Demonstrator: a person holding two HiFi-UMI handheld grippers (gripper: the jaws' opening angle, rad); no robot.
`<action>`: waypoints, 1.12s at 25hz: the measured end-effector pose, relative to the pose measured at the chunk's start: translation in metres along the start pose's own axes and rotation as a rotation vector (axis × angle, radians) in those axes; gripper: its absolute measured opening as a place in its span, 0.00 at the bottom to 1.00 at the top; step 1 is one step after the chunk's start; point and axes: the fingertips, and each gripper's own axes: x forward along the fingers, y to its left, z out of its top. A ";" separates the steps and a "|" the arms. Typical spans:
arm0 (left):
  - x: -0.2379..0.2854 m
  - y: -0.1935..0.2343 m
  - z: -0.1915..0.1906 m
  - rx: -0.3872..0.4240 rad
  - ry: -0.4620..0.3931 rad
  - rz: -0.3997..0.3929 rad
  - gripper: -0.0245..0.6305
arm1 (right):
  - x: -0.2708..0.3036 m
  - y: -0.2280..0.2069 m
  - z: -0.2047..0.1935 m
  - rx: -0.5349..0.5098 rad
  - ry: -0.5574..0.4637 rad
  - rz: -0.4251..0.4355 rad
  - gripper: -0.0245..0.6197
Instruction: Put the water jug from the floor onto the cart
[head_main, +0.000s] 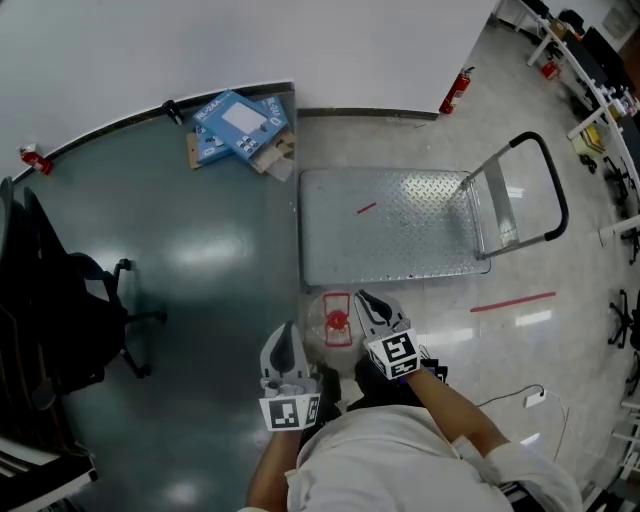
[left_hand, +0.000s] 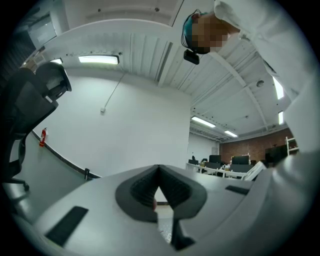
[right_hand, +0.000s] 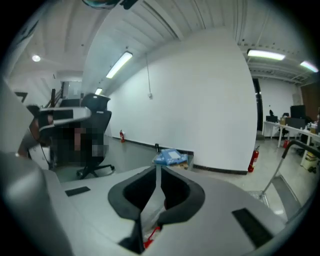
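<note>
Water jug (head_main: 335, 322) stands on the floor at the cart's (head_main: 400, 240) 6 o'clock edge, red label unreadable. Your left gripper (head_main: 289, 332) at its 7 o'clock and right gripper (head_main: 364, 298) at 3 o'clock are both closed and empty. Print on the blue boxes (head_main: 238, 125) is illegible. Only the left gripper view shows desks (left_hand: 220, 170).

A white wall (head_main: 300, 50) meets a grey-green floor (head_main: 180, 260) on the left and a pale glossy floor (head_main: 570, 340) on the right. A black office chair (head_main: 70, 300) stands at the left. Blue boxes (head_main: 240, 125) and a red fire extinguisher (head_main: 455, 92) sit by the wall. Strip lights (left_hand: 98, 59) glow overhead.
</note>
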 end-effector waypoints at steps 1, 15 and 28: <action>0.002 0.003 -0.004 0.001 0.002 0.002 0.04 | 0.015 0.000 -0.018 0.006 0.055 0.008 0.06; -0.020 0.045 -0.120 -0.090 0.125 -0.013 0.04 | 0.108 0.039 -0.387 0.110 0.876 0.086 0.40; -0.049 0.068 -0.187 -0.140 0.204 0.029 0.04 | 0.129 0.041 -0.463 0.132 0.978 0.004 0.48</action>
